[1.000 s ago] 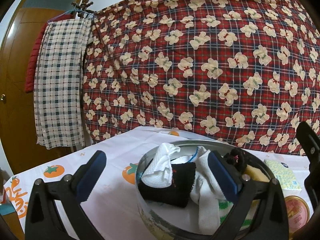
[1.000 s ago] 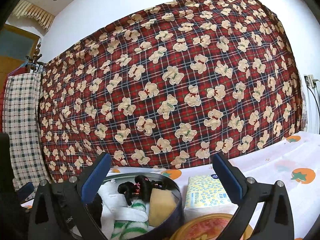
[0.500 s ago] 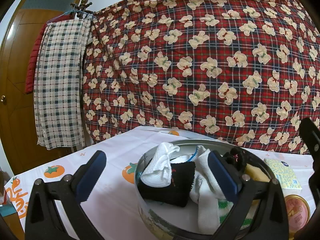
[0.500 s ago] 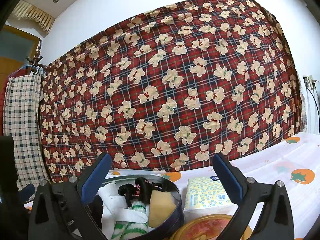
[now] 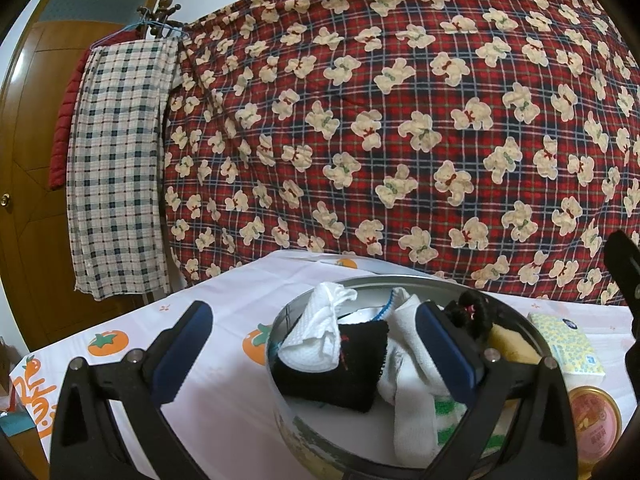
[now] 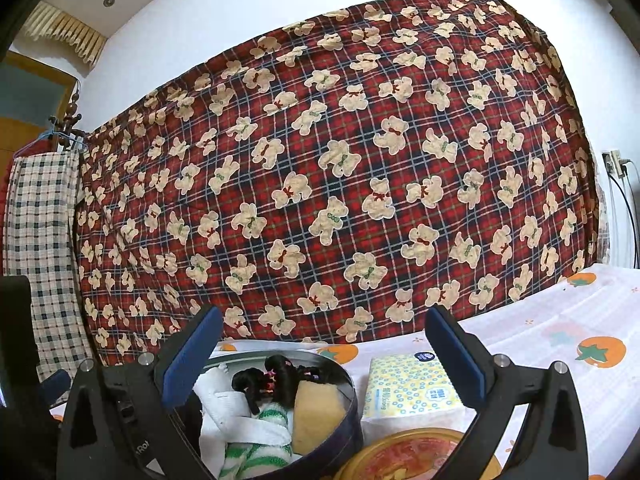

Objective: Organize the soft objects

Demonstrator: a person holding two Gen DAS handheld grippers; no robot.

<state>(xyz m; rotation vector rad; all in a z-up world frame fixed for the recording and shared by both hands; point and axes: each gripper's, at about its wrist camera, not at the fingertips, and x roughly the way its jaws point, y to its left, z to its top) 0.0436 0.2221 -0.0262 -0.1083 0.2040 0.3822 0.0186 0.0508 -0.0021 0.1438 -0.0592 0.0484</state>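
Above the tin (image 5: 280, 364), both grippers hang with jaws wide and empty; little differs from a second ago beyond a slight camera drift, contents unmoved. Left gripper (image 5: 310, 352) straddles the tin's near-left side; right gripper (image 6: 324, 354) frames the tin's right part and the tissue pack (image 6: 408, 390).

Tin: round, metal, shiny inner wall, printed outside. Soft things lie inside it:
- black sock (image 5: 332, 372), knit, folded, at the tin's left
- white cloth (image 5: 320, 336), waffle-textured, crumpled, on top of the sock
- white sock (image 5: 408, 392), limp, draped toward the tin's front
- green-striped sock (image 6: 260, 440), fuzzy
- yellow sponge (image 6: 316, 408), blocky, porous, at the tin's right
- black hair ties (image 6: 272, 376), coiled, with pink beads, at the tin's back

Right of the tin: tissue pack, soft plastic, yellow-blue dots; lid (image 6: 404, 456), round, gold-rimmed, just in front of the pack. All sit on a white cloth-covered table (image 5: 224, 380) printed with orange tomatoes.
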